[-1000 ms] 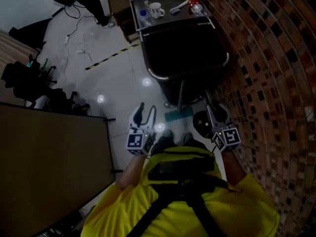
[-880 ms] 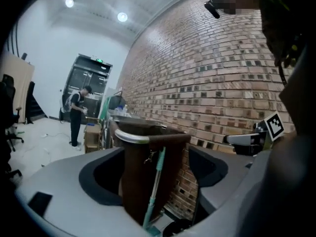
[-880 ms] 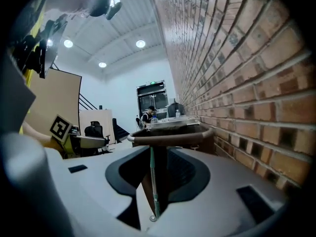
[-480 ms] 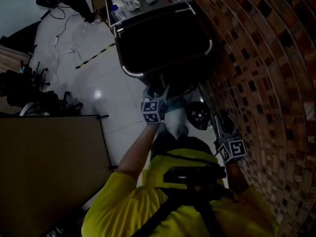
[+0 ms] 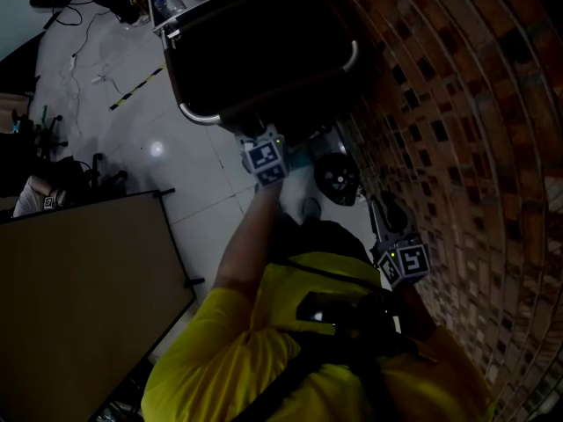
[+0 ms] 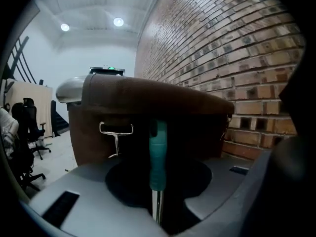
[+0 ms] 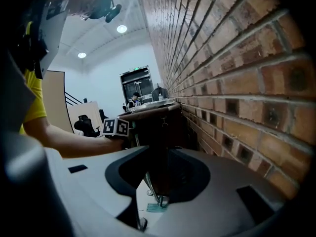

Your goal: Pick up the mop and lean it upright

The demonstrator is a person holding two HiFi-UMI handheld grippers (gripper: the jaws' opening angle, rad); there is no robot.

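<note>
The mop stands against the dark cart (image 5: 264, 51). Its teal grip (image 6: 158, 152) and metal shaft (image 6: 157, 209) run upright in the left gripper view. The teal mop head (image 5: 302, 158) lies on the floor at the cart's foot and also shows in the right gripper view as the mop head (image 7: 158, 208). My left gripper (image 5: 262, 141) reaches out to the cart; its jaws are closing with the shaft between them. My right gripper (image 5: 384, 207) hangs back by the brick wall, open with nothing between its fingers.
The brick wall (image 5: 457, 104) runs close along the right. A black round object (image 5: 337, 178) sits on the floor beside the mop head. A brown table (image 5: 79, 271) stands at the left, with office chairs (image 5: 26, 161) beyond it. The cart carries a chrome rail (image 5: 198, 117).
My left gripper has moved forward from beside my body to the mop handle at the cart. The right gripper has stayed low near the wall.
</note>
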